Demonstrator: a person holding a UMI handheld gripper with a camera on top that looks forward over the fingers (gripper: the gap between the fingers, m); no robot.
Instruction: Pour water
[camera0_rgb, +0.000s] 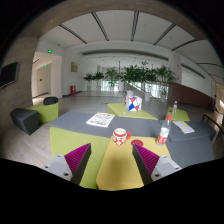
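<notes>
claw (112, 160) open, nothing between pads | red-and-white cup (121, 135) just ahead of fingers on surface (118, 172) | bottle (164, 131) beyond, to right

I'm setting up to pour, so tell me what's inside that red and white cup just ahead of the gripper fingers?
The cup stands on the table beyond the open gripper. Its inside is hidden from this low angle, so any contents cannot be seen.

Seemingly an office lounge: armchairs (25, 118), potted plants (130, 76) (panelled ceiling).
</notes>
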